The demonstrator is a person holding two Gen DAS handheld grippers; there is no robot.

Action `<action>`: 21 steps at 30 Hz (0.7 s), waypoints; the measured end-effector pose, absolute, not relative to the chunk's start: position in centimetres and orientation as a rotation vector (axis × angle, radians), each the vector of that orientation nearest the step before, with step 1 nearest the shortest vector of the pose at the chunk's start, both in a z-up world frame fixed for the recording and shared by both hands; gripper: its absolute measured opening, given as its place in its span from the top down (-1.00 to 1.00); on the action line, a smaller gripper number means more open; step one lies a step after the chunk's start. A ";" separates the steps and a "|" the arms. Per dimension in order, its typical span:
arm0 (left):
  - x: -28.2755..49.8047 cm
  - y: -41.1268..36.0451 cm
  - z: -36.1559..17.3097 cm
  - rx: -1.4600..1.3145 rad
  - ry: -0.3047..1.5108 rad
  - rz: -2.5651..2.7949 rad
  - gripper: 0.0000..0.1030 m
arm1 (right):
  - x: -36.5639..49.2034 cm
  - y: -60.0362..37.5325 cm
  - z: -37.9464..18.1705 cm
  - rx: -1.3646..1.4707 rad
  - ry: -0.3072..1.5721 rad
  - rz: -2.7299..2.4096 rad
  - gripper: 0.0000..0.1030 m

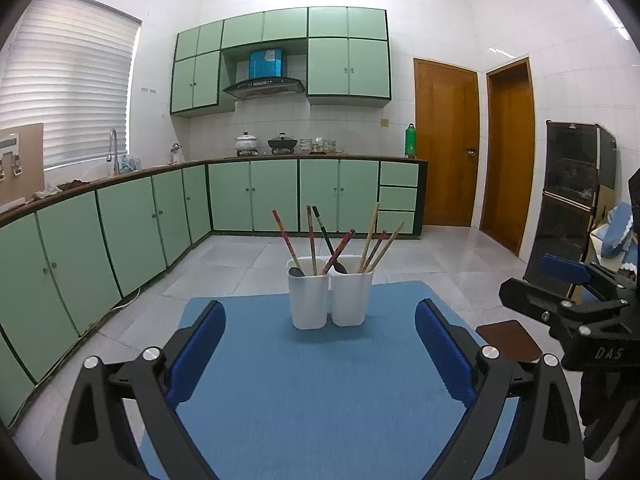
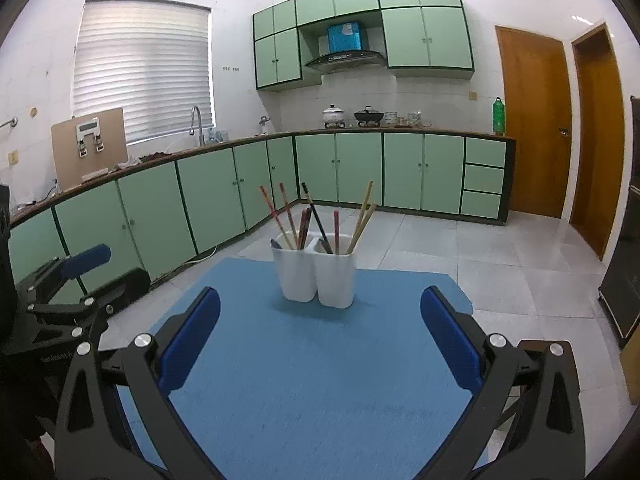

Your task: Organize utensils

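Blue mat [image 1: 304,380]: twin white holders [image 1: 330,298], chopsticks [image 1: 374,246] upright.

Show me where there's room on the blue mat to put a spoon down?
The blue fabric mat lies bare between the white two-cup plastic holder and both open grippers, left gripper and right gripper. Strips either side of the holder look free too. The holder itself is crowded with chopsticks.

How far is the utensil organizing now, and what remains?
All visible chopsticks and spoons stand in the two white holders on the blue mat. The left gripper and right gripper are open, holding nothing. Perhaps only sorting between holders remains.
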State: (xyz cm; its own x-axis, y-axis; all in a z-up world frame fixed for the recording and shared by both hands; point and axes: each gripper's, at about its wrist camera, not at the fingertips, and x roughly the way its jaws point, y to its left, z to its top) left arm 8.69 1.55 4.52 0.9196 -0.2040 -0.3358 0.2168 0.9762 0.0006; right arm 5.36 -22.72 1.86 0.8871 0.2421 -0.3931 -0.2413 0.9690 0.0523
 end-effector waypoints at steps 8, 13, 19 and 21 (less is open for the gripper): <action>7.9 1.6 4.7 0.032 0.324 -0.211 -0.82 | 4.4 -21.8 2.4 -0.012 0.387 0.264 -0.89; 7.3 1.6 4.6 0.035 0.314 -0.212 -0.82 | 4.1 -21.7 2.4 -0.012 0.384 0.266 -0.89; 6.6 1.7 4.9 0.032 0.299 -0.208 -0.82 | 3.5 -21.8 2.7 -0.011 0.375 0.270 -0.89; 6.5 1.7 5.0 0.030 0.295 -0.207 -0.82 | 3.3 -21.8 2.8 -0.013 0.374 0.271 -0.89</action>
State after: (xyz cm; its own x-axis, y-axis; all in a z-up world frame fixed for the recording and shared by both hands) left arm 6.54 1.66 4.96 0.9357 -0.1984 -0.2917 0.2071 0.9783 -0.0012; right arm 3.34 -21.78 2.79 0.8955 0.2587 -0.3621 -0.2635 0.9640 0.0372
